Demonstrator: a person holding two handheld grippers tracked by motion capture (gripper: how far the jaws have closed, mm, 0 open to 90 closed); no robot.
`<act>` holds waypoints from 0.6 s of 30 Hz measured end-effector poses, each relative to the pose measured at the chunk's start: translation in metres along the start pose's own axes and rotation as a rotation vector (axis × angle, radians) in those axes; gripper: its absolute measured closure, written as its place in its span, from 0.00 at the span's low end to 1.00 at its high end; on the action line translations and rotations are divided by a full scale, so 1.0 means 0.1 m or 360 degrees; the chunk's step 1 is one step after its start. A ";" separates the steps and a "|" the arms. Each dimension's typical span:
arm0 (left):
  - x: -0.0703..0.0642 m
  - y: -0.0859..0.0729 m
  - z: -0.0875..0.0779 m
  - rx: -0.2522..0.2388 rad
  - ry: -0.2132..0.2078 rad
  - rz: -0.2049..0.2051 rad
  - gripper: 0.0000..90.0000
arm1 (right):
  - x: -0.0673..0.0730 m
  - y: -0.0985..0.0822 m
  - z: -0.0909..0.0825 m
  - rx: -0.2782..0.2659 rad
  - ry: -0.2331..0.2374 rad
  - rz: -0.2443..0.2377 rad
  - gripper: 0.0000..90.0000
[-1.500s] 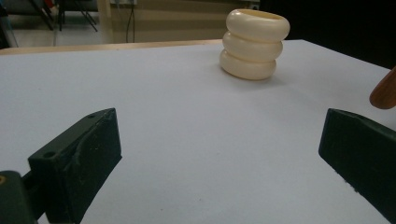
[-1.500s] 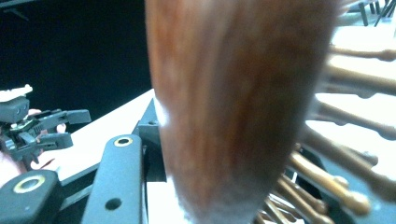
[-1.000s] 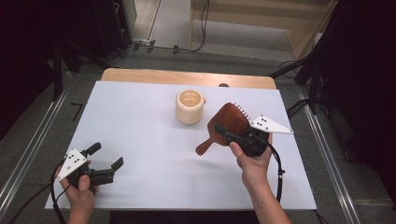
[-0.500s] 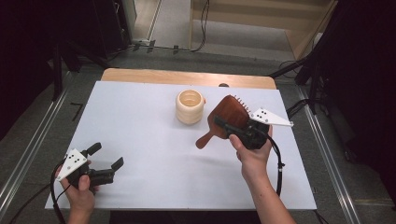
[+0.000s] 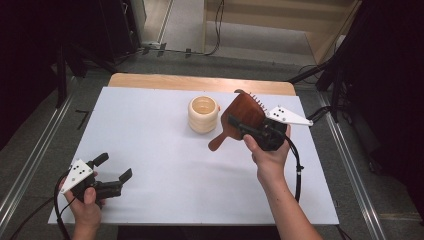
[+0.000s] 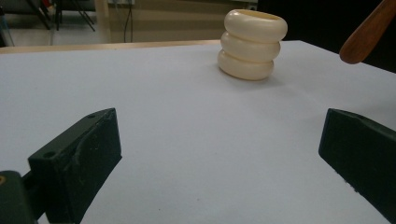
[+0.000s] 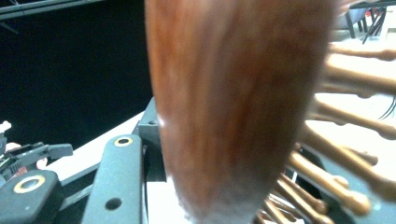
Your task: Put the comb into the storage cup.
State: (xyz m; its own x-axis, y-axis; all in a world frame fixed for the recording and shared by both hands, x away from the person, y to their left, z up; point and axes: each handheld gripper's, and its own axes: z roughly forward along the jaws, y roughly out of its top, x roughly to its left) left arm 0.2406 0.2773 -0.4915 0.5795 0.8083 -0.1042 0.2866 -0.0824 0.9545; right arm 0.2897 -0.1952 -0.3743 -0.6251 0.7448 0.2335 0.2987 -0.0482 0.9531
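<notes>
Right tool [image 5: 248, 126] pinches the brush [image 5: 242, 116], lifted off the desk [image 5: 150, 130] just right of the cup [image 5: 203, 114]. Left tool [image 5: 111, 170] spread, idle, well left of cup. Likely carry step; next calls for aiming the handle into the cup.

Brush [image 5: 243, 114]: reddish-brown wood, smooth and polished, with pale wooden pins. Ribbed cup [image 5: 203, 114]: cream, smooth, faintly glossy, like plastic or glazed ceramic. Worktop [image 5: 150, 135]: matt white sheet, with bare light wood along the far edge. Tongs [image 6: 74, 158]: matt black plastic, slightly scuffed.
</notes>
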 end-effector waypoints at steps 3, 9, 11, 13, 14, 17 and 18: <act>0.00 0.00 0.00 0.0000 -0.0002 -0.0001 0.00 | -0.01 0.03 0.02 -0.0007 -0.0001 -0.0002 0.56; 0.00 0.00 0.00 0.0000 -0.0005 0.0001 0.00 | -0.02 0.08 0.07 -0.0010 0.0000 -0.0015 0.56; 0.00 0.00 0.00 0.0001 -0.0006 0.0001 0.00 | -0.03 0.10 0.08 -0.0018 -0.0001 -0.0017 0.56; 0.00 0.00 0.00 0.0002 -0.0009 0.0000 0.00 | -0.03 0.12 0.10 -0.0017 0.0000 -0.0011 0.56; 0.00 0.00 0.00 0.0005 -0.0008 0.0002 0.00 | -0.04 0.13 0.12 -0.0019 -0.0001 -0.0017 0.56; 0.00 0.00 0.00 0.0005 -0.0009 0.0002 0.00 | -0.05 0.15 0.16 -0.0010 -0.0007 -0.0025 0.56; 0.00 0.00 0.00 0.0002 -0.0009 0.0001 0.00 | -0.06 0.16 0.17 -0.0011 -0.0010 -0.0024 0.56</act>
State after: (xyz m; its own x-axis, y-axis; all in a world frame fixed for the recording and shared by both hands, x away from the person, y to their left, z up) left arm 0.2406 0.2771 -0.4916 0.5842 0.8048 -0.1053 0.2874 -0.0838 0.9541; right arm 0.3106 -0.1885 -0.3636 -0.6252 0.7495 0.2178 0.2840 -0.0415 0.9579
